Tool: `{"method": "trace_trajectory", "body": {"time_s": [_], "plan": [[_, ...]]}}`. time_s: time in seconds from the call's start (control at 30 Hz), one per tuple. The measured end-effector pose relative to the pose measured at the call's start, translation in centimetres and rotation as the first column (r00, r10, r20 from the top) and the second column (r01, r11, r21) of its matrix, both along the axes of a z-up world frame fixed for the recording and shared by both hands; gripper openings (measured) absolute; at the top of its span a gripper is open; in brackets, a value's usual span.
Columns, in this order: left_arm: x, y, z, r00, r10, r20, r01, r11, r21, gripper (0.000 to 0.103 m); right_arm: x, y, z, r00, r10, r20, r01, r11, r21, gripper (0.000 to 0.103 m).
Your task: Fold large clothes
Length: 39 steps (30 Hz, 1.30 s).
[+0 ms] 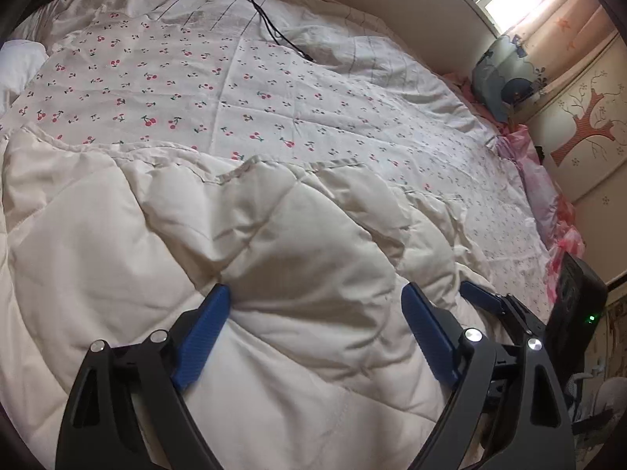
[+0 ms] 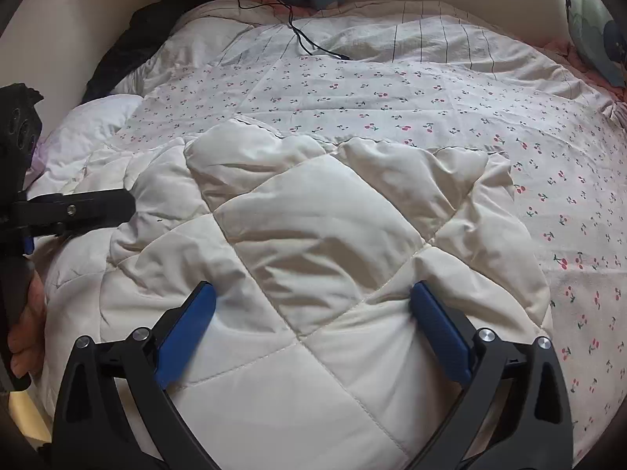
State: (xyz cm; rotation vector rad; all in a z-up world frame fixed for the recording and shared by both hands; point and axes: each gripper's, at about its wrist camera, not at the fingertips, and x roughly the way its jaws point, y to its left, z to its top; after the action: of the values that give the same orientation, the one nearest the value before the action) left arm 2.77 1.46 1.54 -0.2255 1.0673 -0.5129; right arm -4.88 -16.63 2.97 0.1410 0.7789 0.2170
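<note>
The bed carries a cherry-print sheet, spread ahead of both pairs of fingers, and on the near part of it lies the cream quilted comforter, the large piece to be folded, bunched and puffy, with its hemmed edge lying across the sheet beyond the fingertips; the left gripper and the right gripper each stand spread wide, blue pads pressed down into the padding on either side of a swell of fabric, so each straddles the comforter without pinching it yet; the left gripper also shows at the left rim of the right wrist view, so the two sit side by side and near each other. I judge the step in hand to be taking hold of the near portion in order to carry it over toward the far hem; to do it well, both pairs of fingers should sink deep enough to gather every layer between the pads, close firmly since the filling is thick and springy, then lift and travel together at even height so the fold line stays straight; a thin black cable lies on the bedding far ahead of the fingers and is best kept out of the fold.
</note>
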Motion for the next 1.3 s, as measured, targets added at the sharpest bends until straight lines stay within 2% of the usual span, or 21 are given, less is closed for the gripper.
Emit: {"method": "trace_trajectory", "body": {"time_s": [0.1, 0.13, 0.17, 0.23, 0.33, 0.4, 0.47, 0.57, 0.63, 0.7, 0.77, 0.83, 0.93, 1.0, 1.07, 1.1, 1.13, 1.17, 1.2, 1.23, 1.3], "plan": [[1.9, -1.2, -1.5, 1.0, 0.006, -0.016, -0.004, 0.995, 0.099, 0.086, 1.3, -0.3, 0.3, 0.999, 0.0, -0.035, 0.0, 1.0, 0.01, 0.096], [1.9, -1.5, -1.3, 1.0, 0.008, -0.02, -0.006, 0.994, 0.109, 0.086, 0.8, -0.5, 1.3, 1.0, -0.017, 0.005, 0.017, 1.0, 0.022, 0.096], [1.8, -1.4, -0.5, 1.0, 0.006, -0.017, -0.004, 0.996, 0.094, 0.086, 0.0, -0.5, 2.5, 0.997, -0.016, 0.072, 0.013, 0.999, 0.037, 0.096], [0.8, -0.3, 2.1, 1.0, 0.011, 0.02, -0.012, 0.999, 0.032, 0.086, 0.0, 0.1, 4.1, 0.992, -0.005, 0.129, 0.005, 1.0, -0.002, 0.096], [1.0, 2.9, 5.3, 0.994, 0.081, 0.076, -0.08, 0.997, -0.019, 0.086, 4.3, 1.0, 3.7, 0.998, 0.017, 0.061, -0.011, 0.996, -0.089, 0.096], [1.9, 5.4, 5.9, 0.984, 0.146, 0.098, -0.146, 0.989, -0.006, 0.086, 8.0, 1.1, 1.7, 1.0, -0.007, -0.019, 0.004, 0.987, -0.162, 0.096], [3.9, 7.9, 3.9, 0.976, 0.203, 0.076, -0.205, 0.978, 0.026, 0.086, 11.1, 0.1, -0.8, 0.992, -0.016, -0.125, 0.007, 0.997, -0.077, 0.096], [6.5, 10.1, -2.5, 0.967, 0.25, -0.051, -0.251, 0.968, -0.005, 0.086, 12.7, -0.6, -1.9, 0.988, -0.03, -0.149, 0.024, 0.999, -0.038, 0.097], [6.7, 9.2, -3.5, 0.968, 0.251, -0.028, -0.25, 0.968, 0.039, 0.086, 13.4, -1.0, -1.9, 0.984, -0.028, -0.174, 0.026, 1.0, -0.017, 0.097], [6.2, 8.4, -2.2, 0.977, 0.214, -0.017, -0.212, 0.975, 0.067, 0.086, 13.4, -1.5, -1.5, 0.977, -0.008, -0.215, 0.006, 1.0, -0.011, 0.097], [3.9, 9.6, 0.5, 0.981, 0.195, -0.005, -0.195, 0.981, -0.003, 0.086, 11.1, -2.2, 0.5, 0.979, -0.027, -0.204, 0.028, 1.0, 0.004, 0.097], [-0.2, 11.9, 4.0, 0.983, 0.174, 0.061, -0.17, 0.984, -0.062, 0.086, 6.2, -3.1, 3.0, 0.993, 0.015, -0.115, -0.007, 0.998, 0.068, 0.097], [-6.7, 15.3, 6.8, 0.978, 0.152, 0.141, -0.146, 0.988, -0.058, 0.086, -2.9, -4.3, 4.5, 1.0, 0.016, 0.021, -0.017, 0.999, 0.029, 0.097], [-9.4, 16.5, 5.1, 0.983, 0.146, 0.114, -0.146, 0.989, -0.01, 0.086, -6.4, -5.1, 2.3, 0.999, -0.04, 0.022, 0.04, 0.999, -0.012, 0.097], [-10.0, 16.6, 0.8, 0.993, 0.12, 0.019, -0.121, 0.99, 0.068, 0.086, -6.3, -5.3, -2.1, 0.997, -0.029, -0.07, 0.024, 0.997, -0.079, 0.097], [-10.4, 16.3, -0.6, 0.996, 0.085, 0.017, -0.086, 0.992, 0.092, 0.086, -6.6, -6.3, -3.1, 0.999, -0.005, -0.035, 0.004, 1.0, -0.006, 0.097], [-10.8, 16.2, -0.6, 0.996, 0.082, 0.034, -0.086, 0.989, 0.12, 0.085, -6.5, -7.3, -3.0, 0.998, -0.011, -0.063, 0.015, 0.998, 0.055, 0.097], [-11.4, 16.5, 0.3, 0.993, 0.119, 0.022, -0.121, 0.985, 0.123, 0.084, -6.9, -8.5, -2.4, 0.991, -0.06, -0.121, 0.074, 0.991, 0.112, 0.097], [-12.4, 17.7, 2.1, 0.986, 0.169, 0.006, -0.169, 0.985, 0.037, 0.084, -8.1, -9.7, -1.5, 0.986, -0.104, -0.129, 0.126, 0.976, 0.176, 0.097], [-13.3, 18.8, 3.7, 0.983, 0.186, 0.006, -0.185, 0.982, -0.047, 0.084, -9.9, -10.8, -0.5, 0.99, -0.106, -0.095, 0.127, 0.96, 0.25, 0.097], [-16.2, 21.2, 7.0, 0.974, 0.22, 0.044, -0.212, 0.967, -0.14, 0.084, -13.9, -12.5, 0.3, 0.993, -0.096, -0.067, 0.114, 0.929, 0.351, 0.097]]}}
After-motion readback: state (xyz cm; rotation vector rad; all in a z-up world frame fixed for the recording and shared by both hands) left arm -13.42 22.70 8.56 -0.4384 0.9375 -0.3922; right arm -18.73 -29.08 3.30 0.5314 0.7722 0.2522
